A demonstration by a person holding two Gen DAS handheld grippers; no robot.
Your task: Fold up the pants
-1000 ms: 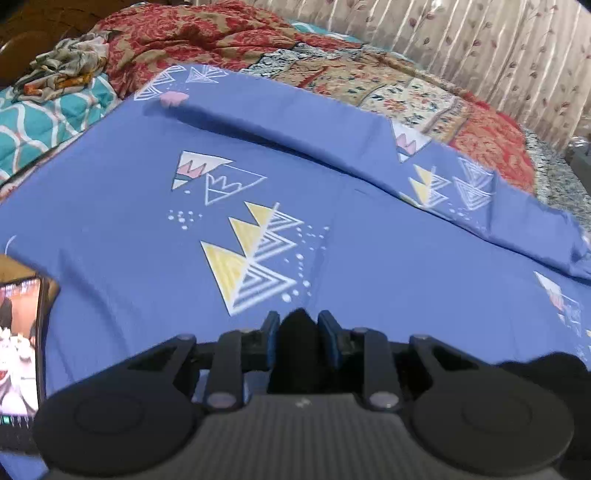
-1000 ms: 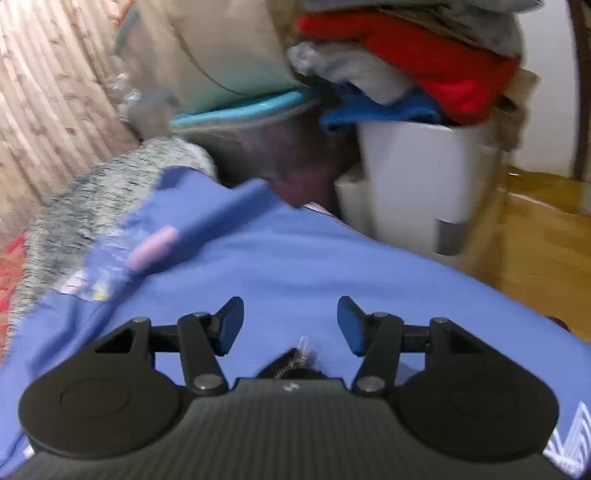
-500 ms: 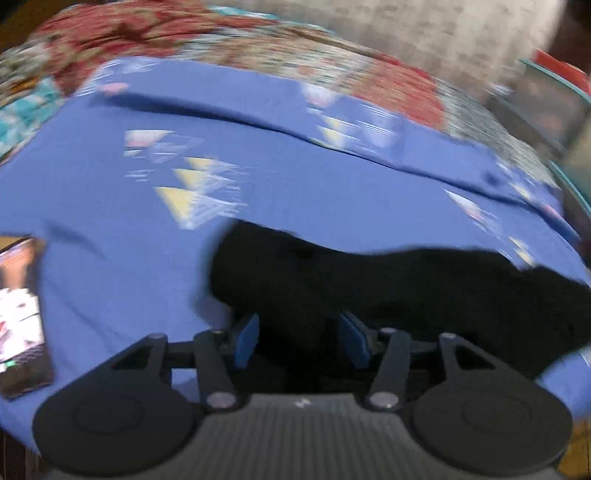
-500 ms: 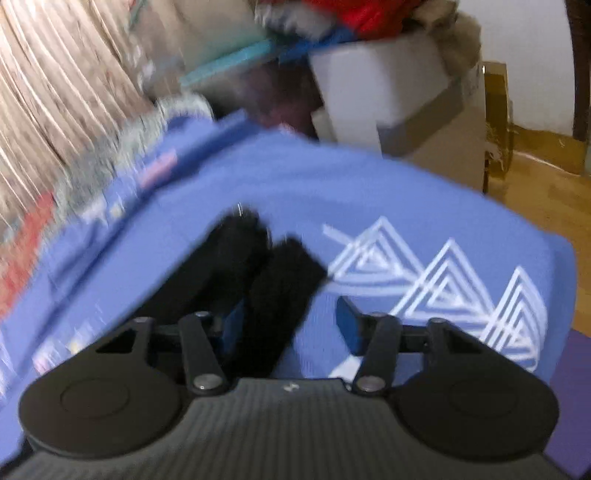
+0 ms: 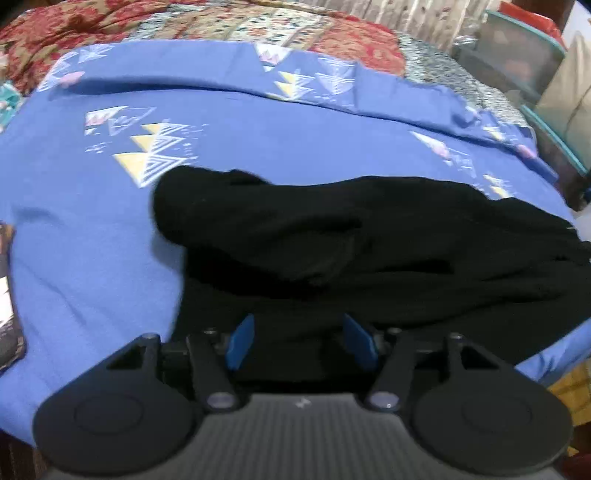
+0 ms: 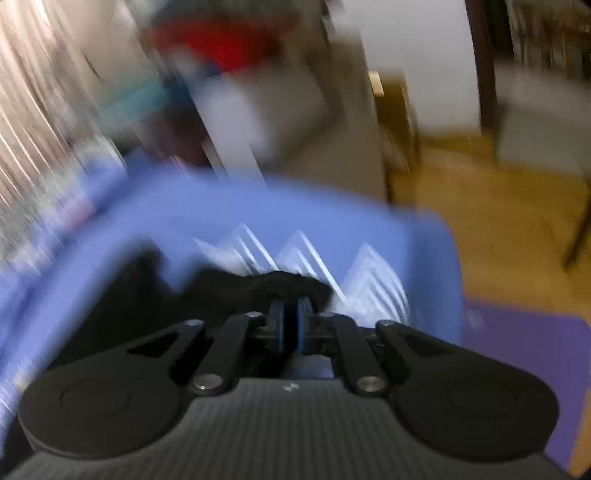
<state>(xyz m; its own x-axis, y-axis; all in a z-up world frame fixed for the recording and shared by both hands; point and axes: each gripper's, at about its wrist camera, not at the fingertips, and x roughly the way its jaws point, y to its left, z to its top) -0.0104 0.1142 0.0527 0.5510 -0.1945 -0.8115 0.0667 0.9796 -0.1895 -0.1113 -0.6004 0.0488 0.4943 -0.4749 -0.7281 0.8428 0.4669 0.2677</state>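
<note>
Black pants [image 5: 351,240] lie in a loose heap on the blue patterned bedsheet [image 5: 92,221], stretching from the middle to the right edge in the left wrist view. My left gripper [image 5: 301,341] is open, its blue pads just over the near edge of the pants. In the blurred right wrist view my right gripper [image 6: 290,319] is shut on a bunched end of the black pants [image 6: 284,286] near the bed's corner.
A phone [image 5: 7,295] lies at the left edge of the sheet. Patterned quilts [image 5: 221,22] lie at the back. Bins and stacked clothes [image 6: 229,92] stand beyond the bed's corner, with wooden floor [image 6: 498,221] and a purple mat [image 6: 524,354] to the right.
My left gripper let go of the pants and opened; the pants now lie spread on the sheet. My right gripper, open before, closed on the pants' end.
</note>
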